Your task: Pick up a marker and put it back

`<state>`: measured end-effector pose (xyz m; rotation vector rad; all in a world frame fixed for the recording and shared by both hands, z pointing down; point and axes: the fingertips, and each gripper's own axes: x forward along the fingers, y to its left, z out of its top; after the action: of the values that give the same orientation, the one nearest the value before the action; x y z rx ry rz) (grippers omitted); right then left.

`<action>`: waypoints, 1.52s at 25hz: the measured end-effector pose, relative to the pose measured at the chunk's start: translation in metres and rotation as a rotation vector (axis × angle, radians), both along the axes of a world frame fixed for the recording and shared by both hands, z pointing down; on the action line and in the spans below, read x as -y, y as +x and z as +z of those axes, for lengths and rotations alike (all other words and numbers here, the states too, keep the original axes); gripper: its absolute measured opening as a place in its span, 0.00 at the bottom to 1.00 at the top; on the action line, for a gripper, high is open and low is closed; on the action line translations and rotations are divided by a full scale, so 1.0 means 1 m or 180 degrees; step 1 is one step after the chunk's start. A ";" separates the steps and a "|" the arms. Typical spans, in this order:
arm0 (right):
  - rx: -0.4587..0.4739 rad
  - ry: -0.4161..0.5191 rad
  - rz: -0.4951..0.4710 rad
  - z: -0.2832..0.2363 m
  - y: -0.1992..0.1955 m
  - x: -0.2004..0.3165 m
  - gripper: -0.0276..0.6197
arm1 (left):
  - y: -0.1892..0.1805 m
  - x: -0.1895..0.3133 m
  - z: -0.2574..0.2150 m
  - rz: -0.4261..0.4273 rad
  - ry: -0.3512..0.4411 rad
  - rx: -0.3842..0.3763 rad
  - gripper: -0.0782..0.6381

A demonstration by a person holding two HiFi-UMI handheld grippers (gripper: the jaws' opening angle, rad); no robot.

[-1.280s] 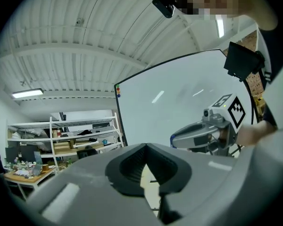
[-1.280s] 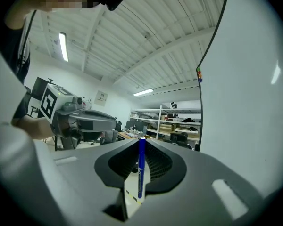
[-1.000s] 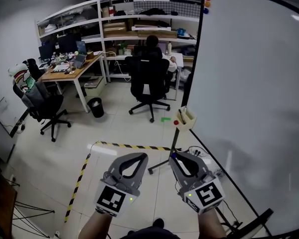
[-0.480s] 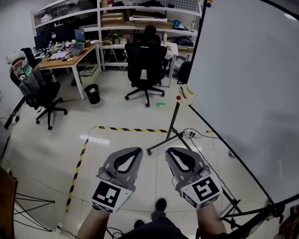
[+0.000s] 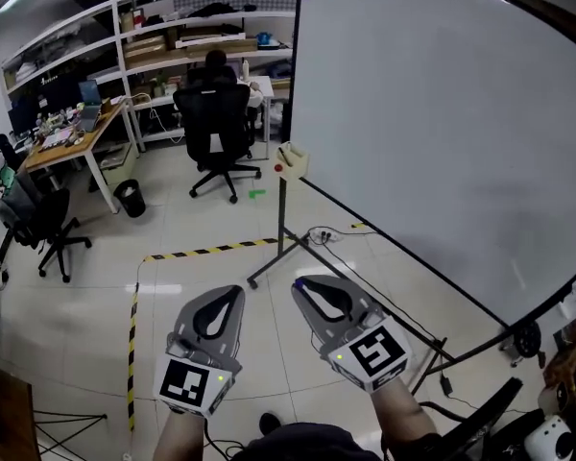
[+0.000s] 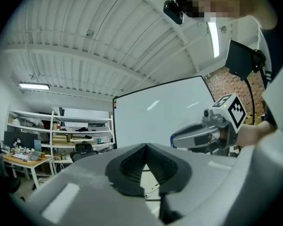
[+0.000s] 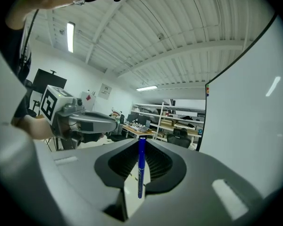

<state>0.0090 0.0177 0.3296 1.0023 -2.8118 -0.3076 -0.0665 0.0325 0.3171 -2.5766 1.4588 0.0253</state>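
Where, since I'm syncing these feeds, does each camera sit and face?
Head view: on the person's head, facing steeply down at the pale tiled floor; left gripper, right gripper and forearms show.
Left gripper view: on that gripper, along its shut, empty jaws.
Right gripper view: along jaws clamping the slim blue marker.
All share the large white whiteboard.

Left gripper (image 5: 227,296) and right gripper (image 5: 304,286) side by side, level; left jaws together (empty), right jaws on a marker (image 7: 141,166).

The left gripper (image 5: 232,292) and right gripper (image 5: 304,282) have pale grey shells with black ribbed jaw linings; each carries black-and-white square markers and a small green light at its rear. Below them shows dark clothing (image 5: 298,445).
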 end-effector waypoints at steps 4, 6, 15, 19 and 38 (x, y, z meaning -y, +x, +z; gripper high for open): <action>0.0064 -0.0017 0.0050 0.001 0.039 -0.028 0.11 | 0.038 -0.023 0.002 0.0053 -0.0036 0.0073 0.11; -0.0005 -0.0003 0.0031 0.000 0.060 -0.044 0.11 | 0.064 -0.035 0.001 0.0086 -0.0051 0.0088 0.11; -0.0074 -0.0002 0.0015 0.010 0.162 -0.117 0.11 | 0.175 -0.115 0.025 0.0222 -0.0183 0.0221 0.12; 0.0067 -0.0088 -0.0053 0.011 0.188 -0.137 0.11 | 0.206 -0.141 0.031 0.0191 -0.0260 0.0354 0.12; 0.0260 -0.0215 -0.0254 0.018 0.149 -0.234 0.11 | 0.168 -0.246 0.029 0.0001 -0.0247 0.0323 0.11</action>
<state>0.1578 0.2520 0.3475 0.9106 -2.9192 -0.1830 0.1012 0.2784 0.3465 -2.5968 1.4502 -0.1628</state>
